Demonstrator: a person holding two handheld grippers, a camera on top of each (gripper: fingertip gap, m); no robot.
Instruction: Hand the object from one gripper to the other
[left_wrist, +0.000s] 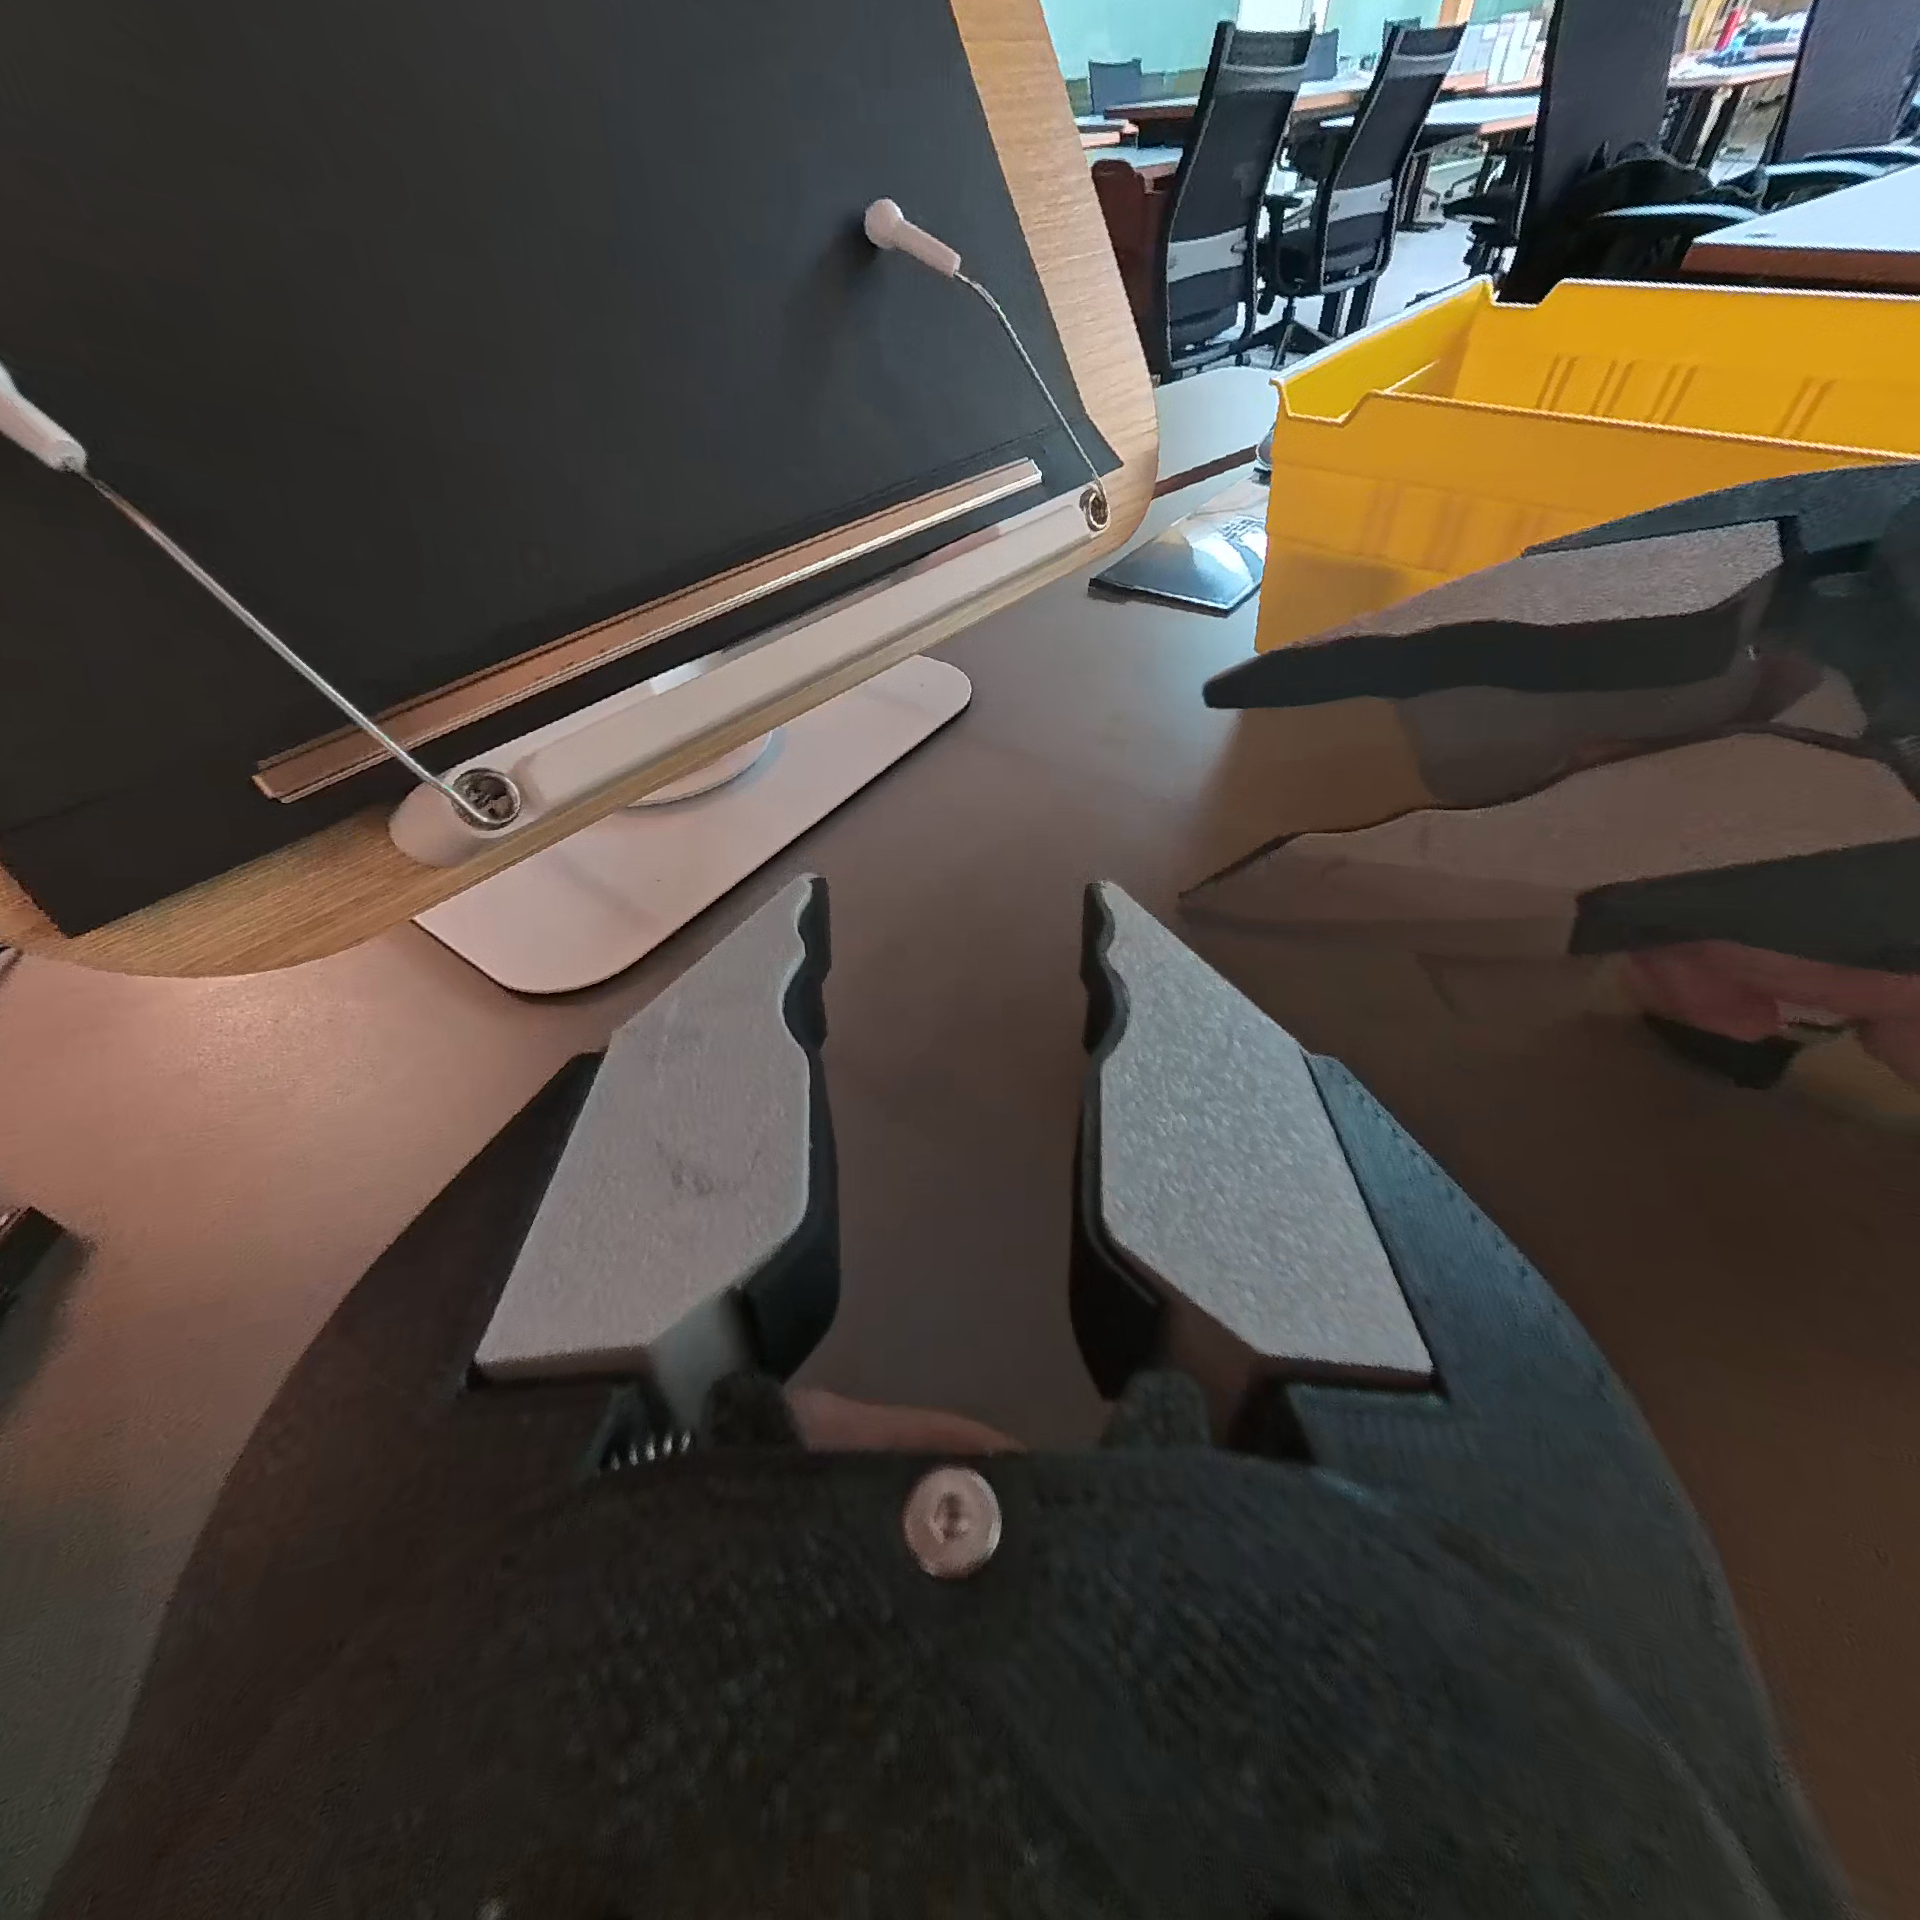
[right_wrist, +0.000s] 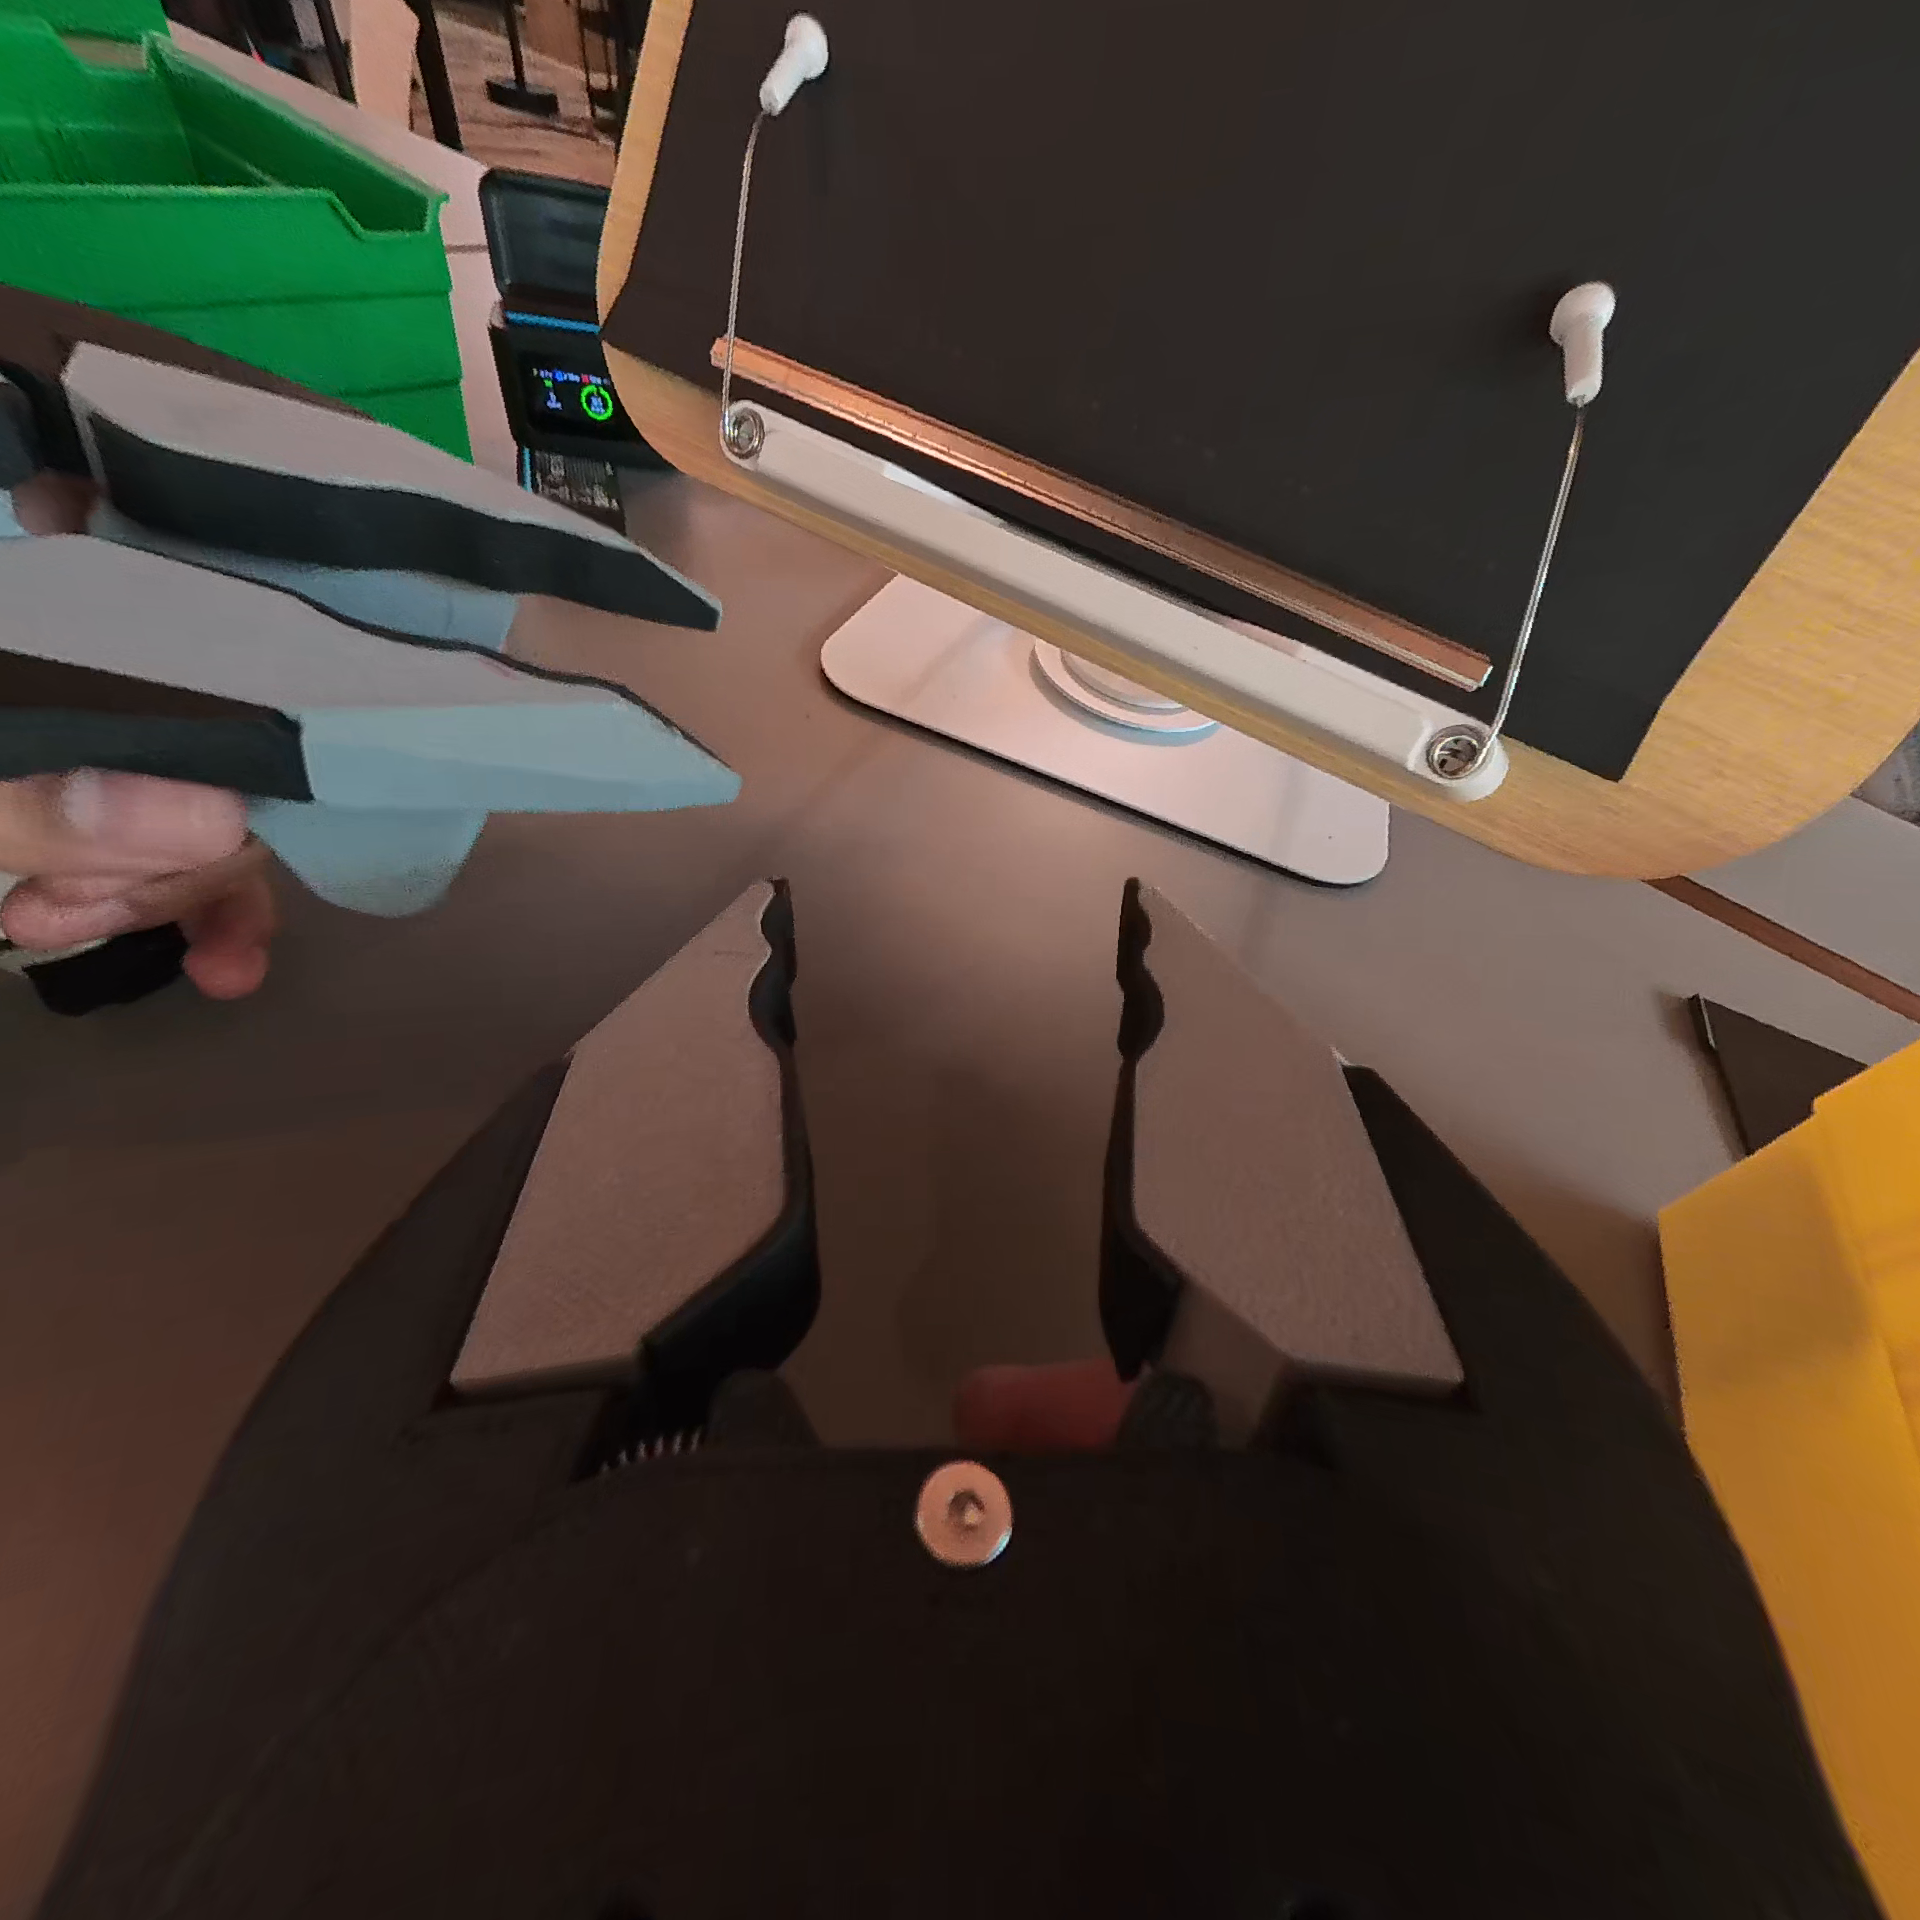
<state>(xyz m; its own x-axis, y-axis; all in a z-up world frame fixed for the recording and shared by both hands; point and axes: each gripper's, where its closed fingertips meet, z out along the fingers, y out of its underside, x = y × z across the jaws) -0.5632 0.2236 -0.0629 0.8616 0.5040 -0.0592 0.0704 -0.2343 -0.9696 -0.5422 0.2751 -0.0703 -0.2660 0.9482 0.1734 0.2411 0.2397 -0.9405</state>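
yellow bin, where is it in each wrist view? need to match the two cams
Left wrist view: yellow bin at upper right, behind the right tool, which reaches in from the right edge.
Right wrist view: only a yellow corner at the lower right edge, beside this view's own tool.
Shared landmark: the wooden book stand with a black sheet, on a white base.

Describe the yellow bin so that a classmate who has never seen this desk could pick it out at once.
Start at the tilted wooden book stand with the black sheet, standing on a white base on the brown table. Look past the stand's right edge, beyond the right tongs: the yellow bin sits there. It is the only bright yellow, open-topped plastic box with ribbed walls; the other bin is green.
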